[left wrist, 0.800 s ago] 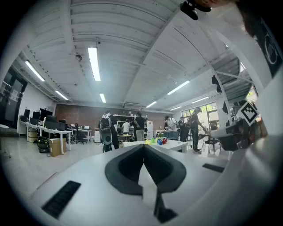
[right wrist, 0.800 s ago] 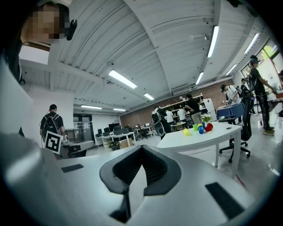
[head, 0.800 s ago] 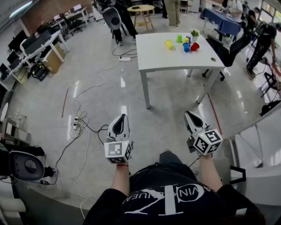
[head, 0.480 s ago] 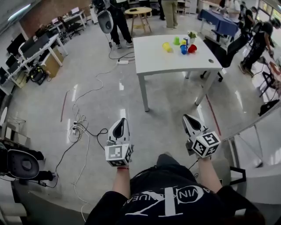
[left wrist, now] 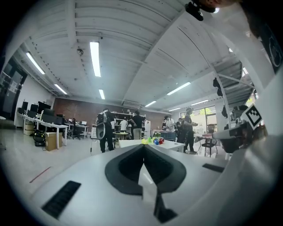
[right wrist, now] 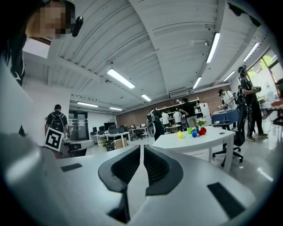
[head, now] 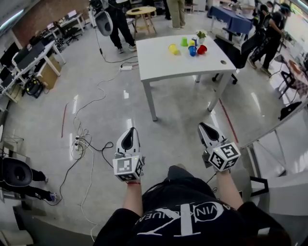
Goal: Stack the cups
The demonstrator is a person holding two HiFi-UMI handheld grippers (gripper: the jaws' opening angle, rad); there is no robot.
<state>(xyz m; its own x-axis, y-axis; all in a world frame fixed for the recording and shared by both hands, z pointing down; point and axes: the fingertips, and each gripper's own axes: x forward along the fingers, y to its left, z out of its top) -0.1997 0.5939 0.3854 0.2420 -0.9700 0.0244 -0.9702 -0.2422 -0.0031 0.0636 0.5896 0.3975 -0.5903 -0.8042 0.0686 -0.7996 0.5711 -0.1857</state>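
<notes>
Far ahead stands a white table [head: 163, 65] with a yellow cup [head: 173, 49] lying on its side, a green cup [head: 184, 42], a blue cup [head: 192, 50] and a red cup [head: 201, 49] grouped at its far end. My left gripper [head: 130, 130] and right gripper [head: 202, 126] are held level over the floor, well short of the table, both shut and empty. In the left gripper view the jaws meet at the left gripper's tip [left wrist: 143, 147], with the cups [left wrist: 153, 141] tiny beyond. Past the right gripper's closed tip [right wrist: 142, 147] I see the yellow cup [right wrist: 180, 134] and red cup [right wrist: 202, 130].
Cables [head: 91, 139] trail over the glossy floor to my left. An office chair [head: 17, 175] stands at the near left, desks [head: 29, 55] along the left wall. People and a round wooden table [head: 141, 10] are behind the white table. A black chair [head: 243, 45] sits at its right.
The table with the cups has shifted left and up in the head view as the person walks on. Both grippers stay shut and in the same pose.
</notes>
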